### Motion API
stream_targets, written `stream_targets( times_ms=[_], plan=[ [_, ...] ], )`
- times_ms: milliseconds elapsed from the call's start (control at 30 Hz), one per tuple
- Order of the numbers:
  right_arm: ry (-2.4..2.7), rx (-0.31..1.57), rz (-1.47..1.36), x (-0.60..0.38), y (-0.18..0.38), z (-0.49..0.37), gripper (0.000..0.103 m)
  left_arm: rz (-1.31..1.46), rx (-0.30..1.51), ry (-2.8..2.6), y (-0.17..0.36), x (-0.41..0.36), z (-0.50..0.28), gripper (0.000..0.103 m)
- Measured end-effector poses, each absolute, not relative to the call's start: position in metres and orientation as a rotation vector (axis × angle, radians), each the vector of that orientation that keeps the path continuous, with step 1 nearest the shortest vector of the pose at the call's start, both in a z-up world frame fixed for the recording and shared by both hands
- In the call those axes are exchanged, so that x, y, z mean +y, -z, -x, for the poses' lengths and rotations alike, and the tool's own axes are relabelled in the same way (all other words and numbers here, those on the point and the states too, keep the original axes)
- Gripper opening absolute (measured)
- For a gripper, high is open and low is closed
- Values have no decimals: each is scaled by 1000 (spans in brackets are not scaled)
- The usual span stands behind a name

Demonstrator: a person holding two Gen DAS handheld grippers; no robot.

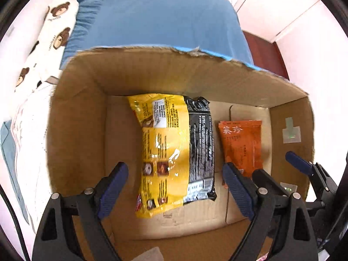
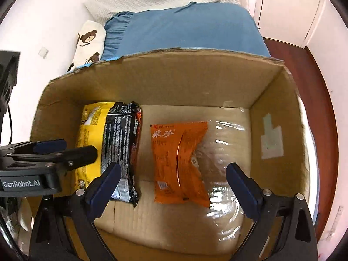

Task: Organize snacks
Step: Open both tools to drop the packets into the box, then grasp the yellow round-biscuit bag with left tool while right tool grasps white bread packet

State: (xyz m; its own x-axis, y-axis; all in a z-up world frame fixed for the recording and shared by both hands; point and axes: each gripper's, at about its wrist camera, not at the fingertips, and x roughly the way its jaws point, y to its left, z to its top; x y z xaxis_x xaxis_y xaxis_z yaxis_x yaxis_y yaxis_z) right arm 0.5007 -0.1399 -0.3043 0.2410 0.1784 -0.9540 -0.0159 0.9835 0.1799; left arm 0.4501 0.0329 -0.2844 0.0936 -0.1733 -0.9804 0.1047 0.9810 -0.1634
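A yellow pack point(image 1: 163, 152) and a black pack point(image 1: 201, 148) are seen lying side by side, touching, on the floor of an open box point(image 1: 174, 74). An orange sachet point(image 1: 242, 145) lies at 3 o'clock of them, apart from the black pack. The left gripper point(image 1: 174, 187) is held over the packs with jaws wide and nothing between them. The right gripper point(image 2: 174, 187) is held over the sachet, jaws likewise wide and unloaded. A blue pillow point(image 1: 156, 17) is seen at 12 o'clock beyond the box.

Orange packet point(image 2: 179, 163), yellow-black bag point(image 1: 171, 150)
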Motion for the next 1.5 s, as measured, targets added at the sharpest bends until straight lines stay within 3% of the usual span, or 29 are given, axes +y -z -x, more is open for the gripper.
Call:
stream_targets(
  times_ms=[800,1167,1233,1267,1500],
  plan=[
    [-18,1116,-70,-161,190,-358,99,3,1133,165,201,56,-323,89],
    [-80,1062,-146,-155,160,-288,98,40,1132,161,192,71,-256,89],
    [-88,1072,-159,-157,167,-276,80,53,1205,169,214,71,-243,89],
    [-86,1089,-156,-158,175,-268,60,66,1246,169,227,71,-239,89],
    [-65,1245,-287,-185,241,-228,57,341,1639,253,355,54,-223,88]
  ],
)
